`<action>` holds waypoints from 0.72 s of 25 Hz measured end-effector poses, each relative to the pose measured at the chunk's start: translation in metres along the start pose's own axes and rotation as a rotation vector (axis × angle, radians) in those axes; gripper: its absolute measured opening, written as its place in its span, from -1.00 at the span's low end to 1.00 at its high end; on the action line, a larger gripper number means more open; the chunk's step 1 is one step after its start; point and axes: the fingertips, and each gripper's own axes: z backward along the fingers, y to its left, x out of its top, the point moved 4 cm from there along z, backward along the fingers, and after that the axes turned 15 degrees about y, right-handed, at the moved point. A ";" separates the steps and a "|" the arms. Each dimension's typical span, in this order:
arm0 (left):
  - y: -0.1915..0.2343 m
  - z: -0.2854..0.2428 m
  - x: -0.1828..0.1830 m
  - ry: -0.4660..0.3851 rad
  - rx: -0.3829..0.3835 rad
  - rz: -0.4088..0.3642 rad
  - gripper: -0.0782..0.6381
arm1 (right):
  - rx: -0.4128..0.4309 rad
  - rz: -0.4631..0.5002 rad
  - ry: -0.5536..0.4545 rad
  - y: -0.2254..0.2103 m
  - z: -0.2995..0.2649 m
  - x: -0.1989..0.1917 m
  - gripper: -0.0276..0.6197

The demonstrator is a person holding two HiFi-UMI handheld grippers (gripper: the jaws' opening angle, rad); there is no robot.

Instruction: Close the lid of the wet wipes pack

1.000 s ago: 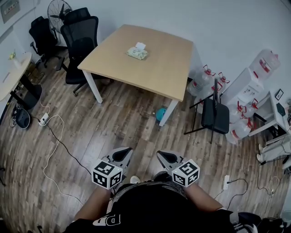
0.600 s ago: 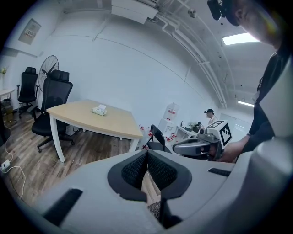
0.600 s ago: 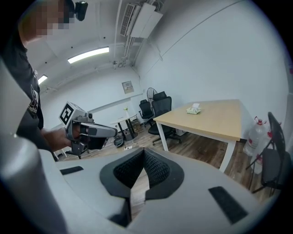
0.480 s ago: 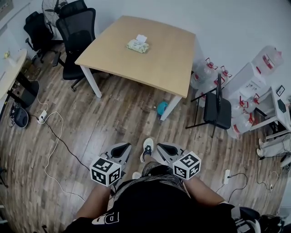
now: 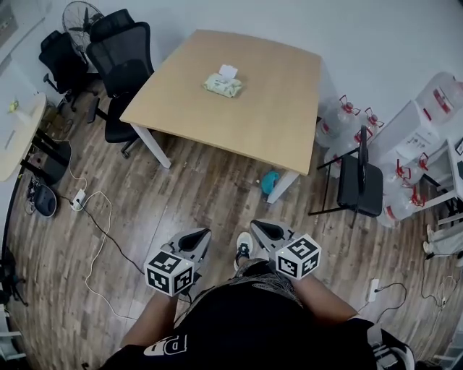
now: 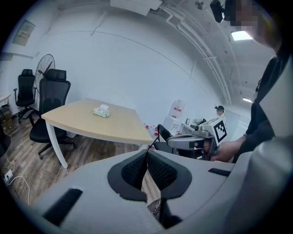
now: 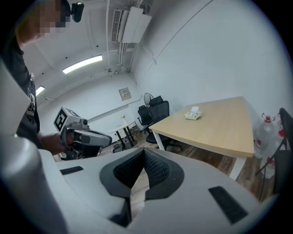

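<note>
Both of your tools sit low in front of your body, over the wooden floor [image 5: 181, 188]. Your left tongs [image 5: 200, 235] are pressed together: in the left gripper view the two dark pads meet along one line, with nothing pinched between them. Your right tongs [image 5: 258, 228] are pressed together too, and they hold nothing. The two tools are side by side, with your shoe [image 5: 244, 246] on the floor between their tips.

The wet wipes pack [image 5: 221, 86] lies well ahead of you on the light wood tabletop [image 5: 278, 101], towards its far side and well apart from both tools. A white flap [image 5: 228, 71] stands up from its far end; from here you can't tell whether that is the lid or a wipe. Nothing else sits on that tabletop.

Two black office chairs [image 5: 124, 61] stand at the tabletop's left corner, with a floor fan [image 5: 78, 14] behind them. On the right, a black folding chair [image 5: 359, 186] stands next to a cluster of water jugs [image 5: 338, 119]. A white cable [image 5: 92, 242] trails across the floor on your left.
</note>
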 end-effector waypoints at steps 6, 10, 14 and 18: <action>0.030 -0.038 0.075 -0.015 0.016 -0.030 -0.73 | 0.001 0.040 -0.005 -0.057 -0.018 0.055 -0.90; 0.047 -0.065 0.109 -0.004 0.022 -0.034 -0.73 | 0.016 0.055 -0.013 -0.092 -0.028 0.086 -0.91; 0.061 -0.092 0.136 0.015 0.034 -0.041 -0.73 | 0.028 0.058 -0.010 -0.127 -0.038 0.105 -0.91; 0.073 -0.108 0.158 0.016 0.048 -0.048 -0.73 | 0.033 0.049 -0.003 -0.155 -0.047 0.118 -0.90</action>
